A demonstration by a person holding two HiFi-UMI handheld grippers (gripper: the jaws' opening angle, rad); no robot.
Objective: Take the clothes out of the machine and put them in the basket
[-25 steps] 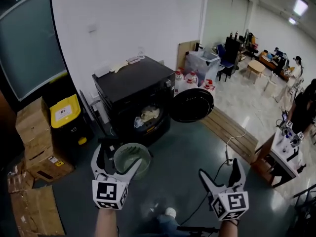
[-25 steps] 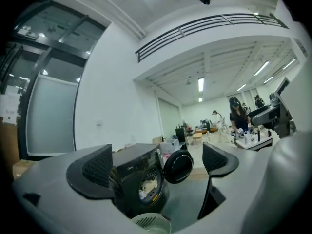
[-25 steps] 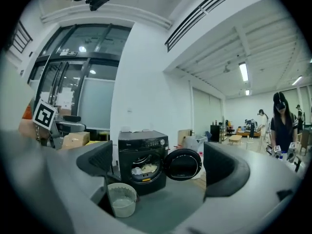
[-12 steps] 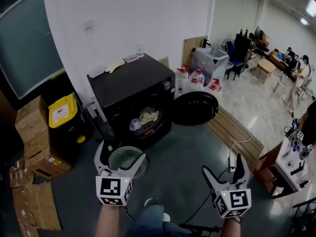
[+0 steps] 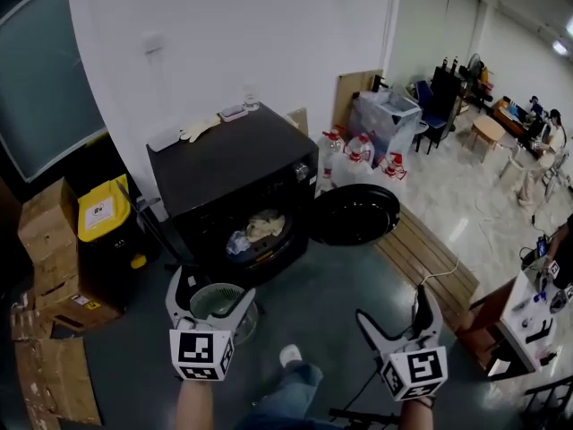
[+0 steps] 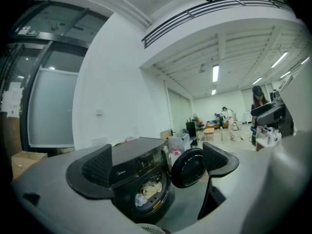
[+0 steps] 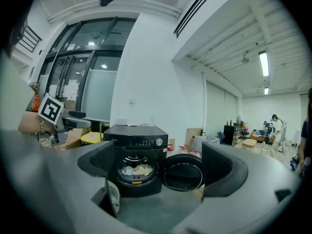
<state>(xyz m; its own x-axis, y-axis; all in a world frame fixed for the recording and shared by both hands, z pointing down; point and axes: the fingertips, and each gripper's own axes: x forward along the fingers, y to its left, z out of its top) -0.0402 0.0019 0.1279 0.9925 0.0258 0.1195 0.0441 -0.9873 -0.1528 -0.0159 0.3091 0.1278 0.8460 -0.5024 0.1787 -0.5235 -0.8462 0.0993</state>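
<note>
Both your tongs are released, jaws wide apart and nothing between them. The left tongs [image 5: 213, 283] hang just above the basket [image 5: 224, 286], which stands on the floor between them and the machine [image 5: 237, 182]. The right tongs [image 5: 392, 307] are beside them over bare floor.

The clothes [image 5: 255, 231] lie in the drum, a pale heap straight ahead of the left tongs and ahead-left of the right ones. The basket looks empty, so you are likely on the approach for a first grab.

To do it well, close in low and send one pair of tongs straight through the opening. Bite deep into the heap rather than pinching an edge, since loose cloth will probably slip or trail. Lift clear of the drum lip before you swing back over the basket.

The door [image 5: 356, 215] hangs open right ahead of the right tongs, so reach left of it. A cable [image 5: 421, 280] runs across the floor by the right tongs, with a wooden platform [image 5: 430, 262] beyond. Mind your footing there. A yellow bin [image 5: 98, 218] and boxes [image 5: 54, 258] stand well left of the left tongs, out of the way.
</note>
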